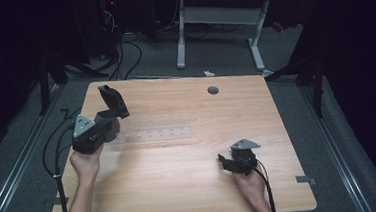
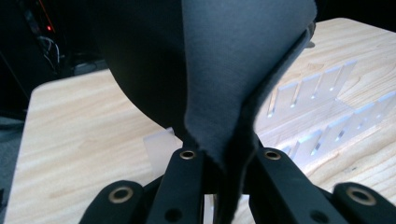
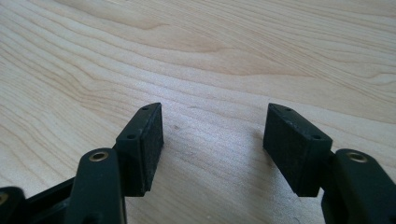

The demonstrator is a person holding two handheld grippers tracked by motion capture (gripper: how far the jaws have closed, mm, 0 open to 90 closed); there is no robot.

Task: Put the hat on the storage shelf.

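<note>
A dark grey cloth (image 2: 243, 70), soft and folded with a fuzzy edge, is pinched in the left gripper (image 1: 108, 122) and lifted above the table's (image 1: 191, 186) left rear part, over the end of a clear slotted rack (image 1: 153, 135). The right gripper (image 1: 228, 162) rests low near the front right, jaws apart and holding nothing, bare wood all around it.

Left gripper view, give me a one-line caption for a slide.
Left claw shut on a folded dark grey felt-like sheet, held above a clear slotted acrylic rack on the light wooden table.
</note>
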